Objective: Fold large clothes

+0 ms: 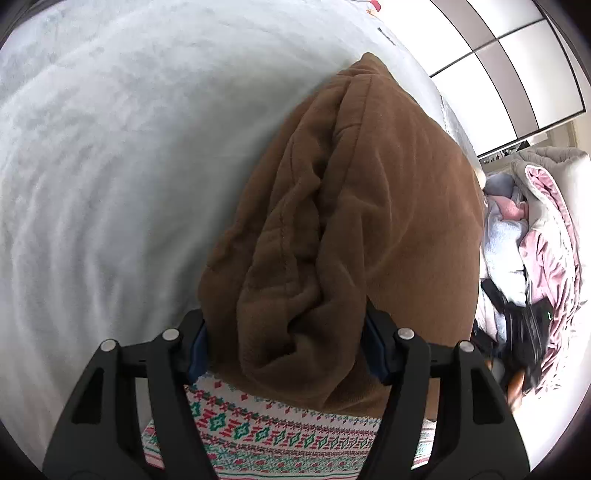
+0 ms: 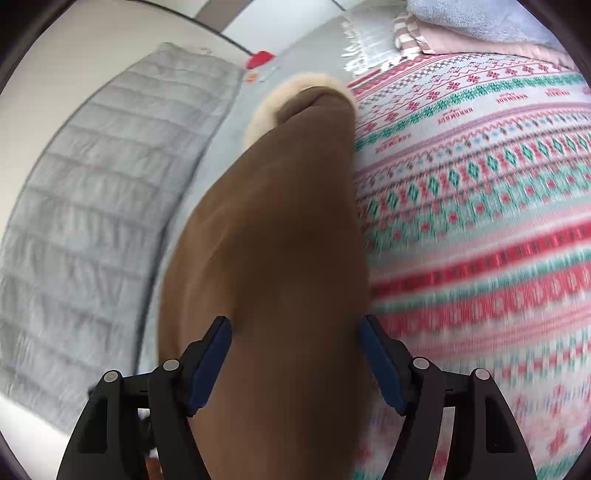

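Observation:
A large brown fleece garment [image 1: 351, 206] lies bunched over a pale bed cover [image 1: 110, 166]. My left gripper [image 1: 286, 339] has its fingers on both sides of a thick fold of it and is shut on it. In the right wrist view the same brown garment [image 2: 273, 258], with a cream fluffy trim [image 2: 266, 107] at its far end, runs between the fingers of my right gripper [image 2: 295, 350], which is shut on it. A patterned red, green and white cloth [image 2: 480, 221] lies beside and under the garment; it also shows in the left wrist view [image 1: 280, 439].
A pile of pink, blue and white clothes [image 1: 532, 240] lies at the right off the bed. A grey quilted blanket [image 2: 92, 229] lies at the left. Folded towels [image 2: 461, 26] are stacked at the far end. Wardrobe doors [image 1: 517, 66] stand behind.

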Available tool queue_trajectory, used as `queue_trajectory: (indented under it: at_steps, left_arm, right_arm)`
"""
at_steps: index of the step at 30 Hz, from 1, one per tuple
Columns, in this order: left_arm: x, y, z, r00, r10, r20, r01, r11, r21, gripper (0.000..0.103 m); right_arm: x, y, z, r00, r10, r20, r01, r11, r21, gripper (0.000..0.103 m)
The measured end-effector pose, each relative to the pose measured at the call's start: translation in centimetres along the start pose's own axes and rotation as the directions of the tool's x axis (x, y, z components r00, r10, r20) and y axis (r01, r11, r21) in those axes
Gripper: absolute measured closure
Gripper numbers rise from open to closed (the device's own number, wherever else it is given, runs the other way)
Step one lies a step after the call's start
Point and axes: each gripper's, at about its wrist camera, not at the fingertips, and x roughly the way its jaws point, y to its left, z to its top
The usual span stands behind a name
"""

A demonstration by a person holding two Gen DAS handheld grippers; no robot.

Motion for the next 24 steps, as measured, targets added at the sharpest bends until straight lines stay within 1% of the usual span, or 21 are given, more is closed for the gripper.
queue_trajectory:
  at_steps: [1,3,5,7,9,11,13,15,18,20,21,23,24]
  left_arm:
    - [0.1,0.1,0.0,1.000,-0.006,-0.002,0.006,1.000,-0.005,0.035]
    - [0.1,0.3,0.1,1.000,-0.016,-0.004,0.016,1.000,-0.012,0.035]
    - [0.1,0.4,0.1,1.000,-0.027,-0.012,0.027,1.000,-0.012,0.035]
    - [0.3,0.9,0.5,0.997,-0.063,-0.041,0.062,0.998,-0.020,0.035]
    - [0.5,1.8,1.0,0.990,-0.119,-0.081,0.117,0.993,-0.028,0.035]
    - [0.8,2.9,1.7,0.973,-0.194,-0.124,0.190,0.981,-0.047,0.035]
    - [1.1,3.4,1.9,0.963,-0.228,-0.143,0.222,0.974,-0.051,0.035]
    - [1.0,3.2,1.9,0.966,-0.215,-0.143,0.212,0.977,-0.030,0.035]
    - [0.7,2.5,1.4,0.979,-0.167,-0.120,0.168,0.986,-0.006,0.037]
    - [0.5,2.0,1.2,0.985,-0.139,-0.104,0.140,0.990,0.002,0.038]
    - [0.4,1.8,1.0,0.987,-0.127,-0.096,0.129,0.992,0.007,0.039]
    - [0.1,1.0,0.7,0.993,-0.094,-0.074,0.097,0.995,0.032,0.041]
    - [0.1,0.6,0.6,0.995,-0.078,-0.063,0.081,0.995,0.050,0.043]
  right_arm:
    - [0.7,0.0,1.0,1.000,-0.010,0.000,0.010,1.000,0.014,0.029]
    - [1.8,-0.3,2.8,1.000,0.013,0.007,-0.013,0.998,0.053,0.023]
    - [2.7,-0.8,4.5,0.999,0.043,0.019,-0.044,0.995,0.088,0.021]
    - [3.8,-1.2,5.9,0.997,0.072,0.015,-0.073,0.993,0.097,0.021]
    - [4.8,-1.5,6.7,0.997,0.075,0.021,-0.077,0.993,0.090,0.020]
    - [5.7,-1.7,7.4,0.996,0.088,0.018,-0.089,0.993,0.073,0.018]
    - [6.3,-1.8,8.0,0.995,0.097,0.013,-0.098,0.994,0.046,0.015]
    - [6.8,-1.6,8.5,0.994,0.104,0.020,-0.105,0.994,0.017,0.014]
    - [7.5,-1.6,8.7,0.991,0.124,0.041,-0.125,0.992,0.015,0.014]
    - [7.8,-1.1,8.8,0.992,0.119,0.051,-0.120,0.993,0.002,0.016]
    - [7.8,-0.8,8.7,0.992,0.118,0.050,-0.117,0.993,-0.009,0.024]
    - [7.8,-0.2,8.8,0.993,0.113,0.040,-0.111,0.993,-0.031,0.035]
    - [7.7,0.3,8.7,0.995,0.092,0.044,-0.090,0.995,-0.048,0.038]
